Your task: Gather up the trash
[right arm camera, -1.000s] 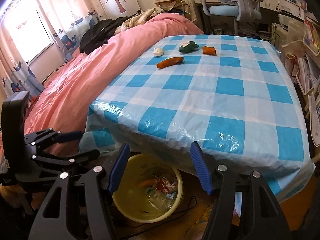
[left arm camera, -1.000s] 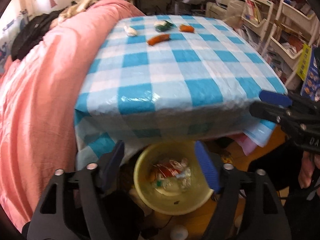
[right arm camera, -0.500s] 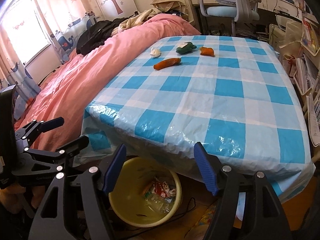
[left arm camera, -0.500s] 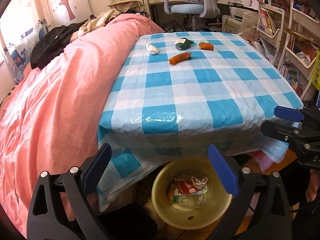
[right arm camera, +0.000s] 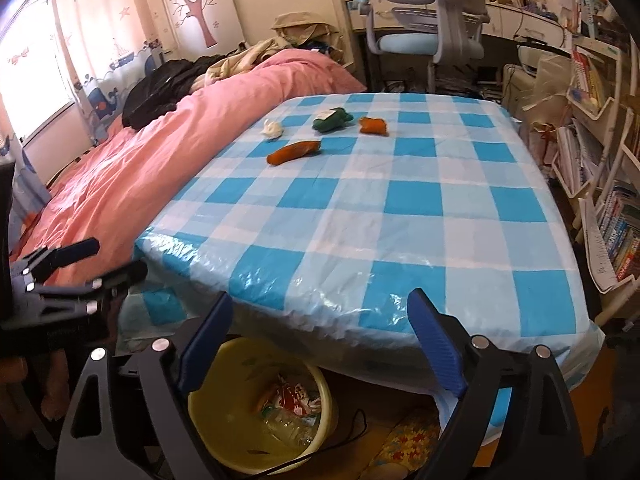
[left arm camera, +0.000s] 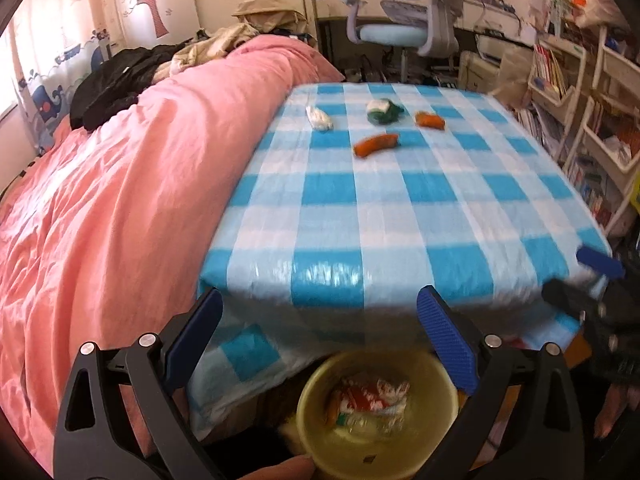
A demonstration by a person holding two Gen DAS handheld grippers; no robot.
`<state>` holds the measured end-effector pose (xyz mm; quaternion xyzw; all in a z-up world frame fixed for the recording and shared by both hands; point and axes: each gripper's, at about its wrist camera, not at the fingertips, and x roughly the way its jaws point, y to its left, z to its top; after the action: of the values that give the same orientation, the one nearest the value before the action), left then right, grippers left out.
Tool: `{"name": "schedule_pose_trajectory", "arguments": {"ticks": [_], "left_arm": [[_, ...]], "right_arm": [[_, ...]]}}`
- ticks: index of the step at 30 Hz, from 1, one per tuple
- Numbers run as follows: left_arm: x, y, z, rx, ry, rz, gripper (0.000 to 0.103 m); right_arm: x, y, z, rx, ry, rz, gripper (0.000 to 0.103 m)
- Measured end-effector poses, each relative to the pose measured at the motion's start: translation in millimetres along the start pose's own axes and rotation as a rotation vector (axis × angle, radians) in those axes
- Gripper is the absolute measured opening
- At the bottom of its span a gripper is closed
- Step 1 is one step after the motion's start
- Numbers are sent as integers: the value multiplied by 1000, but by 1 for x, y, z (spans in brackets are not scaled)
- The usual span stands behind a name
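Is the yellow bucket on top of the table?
No, the yellow bucket sits on the floor under the edge of the checkered table, with trash already inside it.

Four scraps lie on the far tabletop: a crumpled white tissue [right arm camera: 273, 129], a green-and-white wrapper [right arm camera: 332, 119], a small orange wrapper [right arm camera: 374, 125] and a long orange wrapper [right arm camera: 294, 152]; more litter fills the yellow plastic bucket [right arm camera: 224, 436] below.

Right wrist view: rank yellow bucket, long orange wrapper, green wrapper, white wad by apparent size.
1. yellow bucket, though it's nearest
2. long orange wrapper and green wrapper: too alike to rank
3. white wad
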<state>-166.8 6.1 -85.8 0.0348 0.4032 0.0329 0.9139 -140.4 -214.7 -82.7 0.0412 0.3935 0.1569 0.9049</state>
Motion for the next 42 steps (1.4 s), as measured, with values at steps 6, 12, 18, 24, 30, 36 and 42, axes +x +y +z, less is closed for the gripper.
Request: {"name": "schedule_pose_trajectory", "arguments": {"ticks": [6, 12, 18, 24, 30, 36, 42], "left_arm": [[5, 5, 28, -36, -46, -14, 94], [18, -1, 63, -14, -70, -38, 94], [38, 1, 106, -28, -72, -74, 94], [63, -1, 144, 12, -73, -58, 95], [86, 10, 158, -39, -18, -52, 95], [88, 7, 162, -34, -22, -42, 95], [93, 0, 163, -25, -8, -50, 95]], "right_arm": [[1, 3, 7, -10, -22, -24, 86], [9, 6, 26, -31, -10, -15, 86], [20, 1, 58, -83, -6, -33, 89], [44, -1, 89, -170, 22, -48, 89], [74, -6, 91, -120, 109, -6, 91], [81, 6, 90, -178, 117, 19, 91], [85, 15, 87, -229, 122, 29, 91]]}}
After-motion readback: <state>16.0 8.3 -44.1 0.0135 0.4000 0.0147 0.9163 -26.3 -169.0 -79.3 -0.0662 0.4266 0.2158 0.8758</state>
